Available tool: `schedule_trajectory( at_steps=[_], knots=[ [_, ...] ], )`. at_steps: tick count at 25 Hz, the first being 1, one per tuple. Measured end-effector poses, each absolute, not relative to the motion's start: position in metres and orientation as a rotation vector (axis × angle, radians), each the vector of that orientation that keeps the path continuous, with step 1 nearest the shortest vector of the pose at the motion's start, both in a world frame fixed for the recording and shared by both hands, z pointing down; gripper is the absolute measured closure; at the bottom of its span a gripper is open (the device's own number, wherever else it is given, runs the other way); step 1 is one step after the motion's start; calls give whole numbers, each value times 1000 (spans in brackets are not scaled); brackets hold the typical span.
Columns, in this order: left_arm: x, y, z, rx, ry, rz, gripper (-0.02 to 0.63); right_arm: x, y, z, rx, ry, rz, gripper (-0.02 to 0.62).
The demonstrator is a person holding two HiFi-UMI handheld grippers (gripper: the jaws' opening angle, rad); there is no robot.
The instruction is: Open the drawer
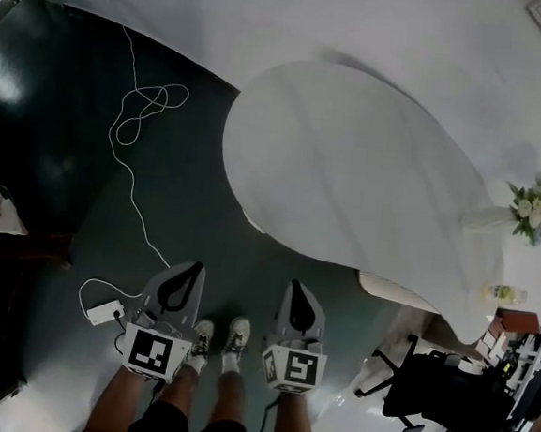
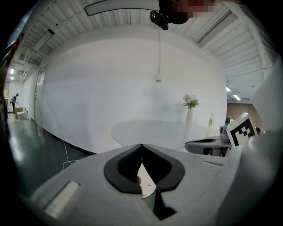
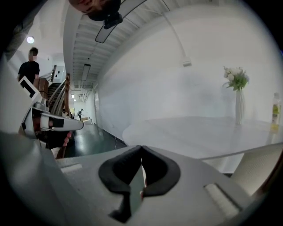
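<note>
No drawer shows in any view. In the head view I hold both grippers low over the dark floor, pointing toward a white oval table [image 1: 350,170]. My left gripper [image 1: 190,271] has its dark jaws touching at the tips with nothing between them, as the left gripper view [image 2: 141,145] also shows. My right gripper [image 1: 298,288] is shut and empty as well, its pads meeting in the right gripper view [image 3: 141,148]. The table [image 2: 154,131] lies ahead of both grippers, apart from them.
A white cable [image 1: 138,114] snakes across the floor to a white adapter [image 1: 104,312] beside my left gripper. A vase of flowers [image 1: 533,210] and a bottle [image 1: 504,293] stand on the table's right end. A black office chair [image 1: 434,394] is at lower right. My shoes [image 1: 222,338] are between the grippers.
</note>
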State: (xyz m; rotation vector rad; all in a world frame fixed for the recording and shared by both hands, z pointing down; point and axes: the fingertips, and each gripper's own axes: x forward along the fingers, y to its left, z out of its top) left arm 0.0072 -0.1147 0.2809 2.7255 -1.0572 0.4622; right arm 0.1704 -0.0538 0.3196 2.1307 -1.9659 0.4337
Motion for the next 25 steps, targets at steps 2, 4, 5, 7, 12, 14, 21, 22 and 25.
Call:
schedule_trajectory(
  at_steps=[2, 4, 5, 7, 12, 14, 21, 22, 25],
  knots=[
    [10, -115, 307, 2710, -1075, 472, 597, 172, -56, 349, 2106, -1971, 458, 591],
    [12, -112, 331, 2694, -1081, 475, 597, 172, -55, 374, 2081, -1974, 469, 592],
    [14, -112, 343, 2688, -1081, 477, 597, 174, -57, 386, 2073, -1975, 470, 592],
    [19, -115, 369, 2684, -1081, 489, 597, 178, -63, 411, 2063, -1977, 468, 592],
    [30, -118, 426, 2647, -1090, 475, 597, 187, -75, 473, 2026, -1976, 472, 591],
    [30, -118, 447, 2638, -1087, 466, 597, 185, -80, 493, 2016, -1984, 471, 592],
    [24, -112, 505, 2622, -1110, 442, 597, 183, -80, 548, 2005, -1996, 492, 592],
    [23, -111, 512, 2623, -1113, 441, 597, 183, -79, 555, 2005, -1994, 494, 592],
    [22, -111, 533, 2640, -1117, 452, 597, 183, -80, 579, 2017, -1992, 516, 591]
  ],
)
